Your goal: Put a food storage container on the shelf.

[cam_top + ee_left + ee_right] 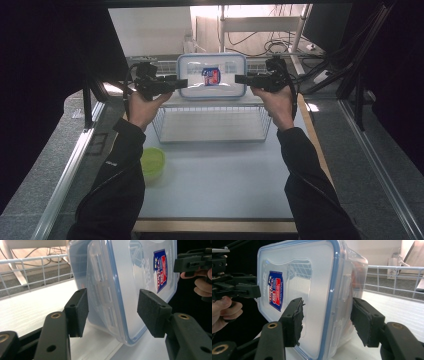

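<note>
Standing on its edge atop the wire rack, the box faces the person with its blue-rimmed lid and red-and-blue label. Nearest on the worktop sits a green tub, well clear of the work; beyond it rises the rack, and on its white top shelf the box, with cables and a frame farther back.

Both grippers flank the box level, one at each short side. The left gripper straddles the lid edge, pads standing off on either side, so it is released; the right gripper does likewise (its pads show a clear gap to the plastic). Neither is holding anything.

The step looks like letting go of the box once it stands steady. To do that well, I would judge, each gripper should draw straight back along its own line, outward and level, without brushing the rim, since a box on edge tips easily. Pulling both away together would spare it a one-sided nudge.

Forearms reach forward and up, wrists level, each hand wrapped round its grip.
</note>
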Motion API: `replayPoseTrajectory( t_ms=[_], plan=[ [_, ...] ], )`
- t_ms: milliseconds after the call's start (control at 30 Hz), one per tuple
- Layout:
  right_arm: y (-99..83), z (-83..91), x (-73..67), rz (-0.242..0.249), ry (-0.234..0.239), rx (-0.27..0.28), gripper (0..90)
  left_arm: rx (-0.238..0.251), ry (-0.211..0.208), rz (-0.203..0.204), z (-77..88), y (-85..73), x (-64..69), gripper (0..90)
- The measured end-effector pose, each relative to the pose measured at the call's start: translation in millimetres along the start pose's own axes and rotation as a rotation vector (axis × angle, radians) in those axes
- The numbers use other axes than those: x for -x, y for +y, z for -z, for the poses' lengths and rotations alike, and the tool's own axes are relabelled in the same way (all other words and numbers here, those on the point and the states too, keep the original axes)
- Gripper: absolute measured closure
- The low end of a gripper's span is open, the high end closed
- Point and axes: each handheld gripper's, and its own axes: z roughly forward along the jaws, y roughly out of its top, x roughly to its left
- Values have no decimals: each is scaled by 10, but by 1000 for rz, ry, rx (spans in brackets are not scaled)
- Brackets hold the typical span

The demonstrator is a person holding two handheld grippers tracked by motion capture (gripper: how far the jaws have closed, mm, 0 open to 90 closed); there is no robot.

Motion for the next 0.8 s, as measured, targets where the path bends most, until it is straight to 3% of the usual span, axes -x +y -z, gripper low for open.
replayPoseTrajectory(
  t_ms=[200,267,333,433,533,633,700,800],
  plan=[
    [-15,-9,4,17,-51,-19,412,-17,53,-40,-64,-6,38,422],
    [-28,-26,11,13,-50,-26,415,6,28,9,-63,6,5,398],
    [-39,-39,25,3,-61,-22,432,0,20,17,-60,17,-12,446],
    [-41,-41,48,-6,-48,-24,442,1,26,3,-64,18,-7,437],
    [-47,-40,45,-12,-50,-14,437,10,67,-25,-71,31,18,399],
    [-60,-10,47,-5,-45,2,445,22,66,-58,-75,34,58,388],
    [-60,15,48,-5,-35,14,443,0,68,-72,-89,25,67,382],
    [-69,18,45,17,-45,-2,440,-8,64,-75,-122,-16,71,365]
  ],
)
